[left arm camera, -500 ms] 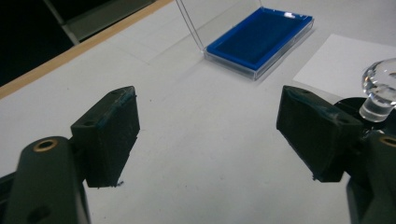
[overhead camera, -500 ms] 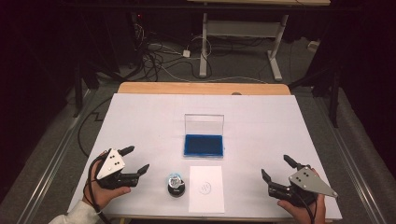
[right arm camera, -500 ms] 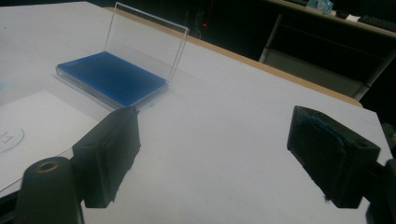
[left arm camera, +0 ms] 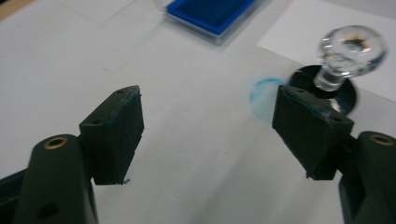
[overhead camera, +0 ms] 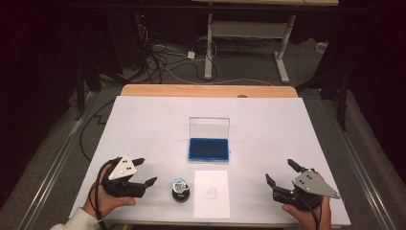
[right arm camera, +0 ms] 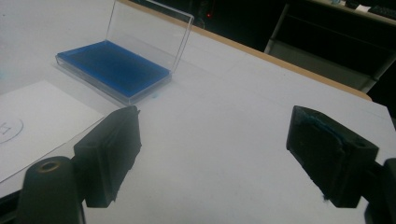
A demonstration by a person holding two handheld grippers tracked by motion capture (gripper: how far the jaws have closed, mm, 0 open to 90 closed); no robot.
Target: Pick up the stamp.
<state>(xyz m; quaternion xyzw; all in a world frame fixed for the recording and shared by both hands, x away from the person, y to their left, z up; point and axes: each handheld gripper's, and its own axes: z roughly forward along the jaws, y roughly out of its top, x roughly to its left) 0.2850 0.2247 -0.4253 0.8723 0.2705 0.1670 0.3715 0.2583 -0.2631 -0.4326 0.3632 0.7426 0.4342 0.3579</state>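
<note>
Stamp w/ clear round knob on black disc base (overhead camera: 180,189) stands upright on white tabletop (overhead camera: 143,124), just left of small white paper sheet w/ faint round print (overhead camera: 211,194), near front edge. Left gripper (overhead camera: 145,172) sits just left of stamp, jaws apart, nothing btwn them; a blue ink smudge (left arm camera: 264,91) marks tabletop beside stamp base. Blue ink pad in clear open-lid case (overhead camera: 208,148) lies behind paper. Right gripper (overhead camera: 280,174) is well right of paper, jaws apart, empty.

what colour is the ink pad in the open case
Deep blue ink pad, clearest in the right gripper view.
</note>
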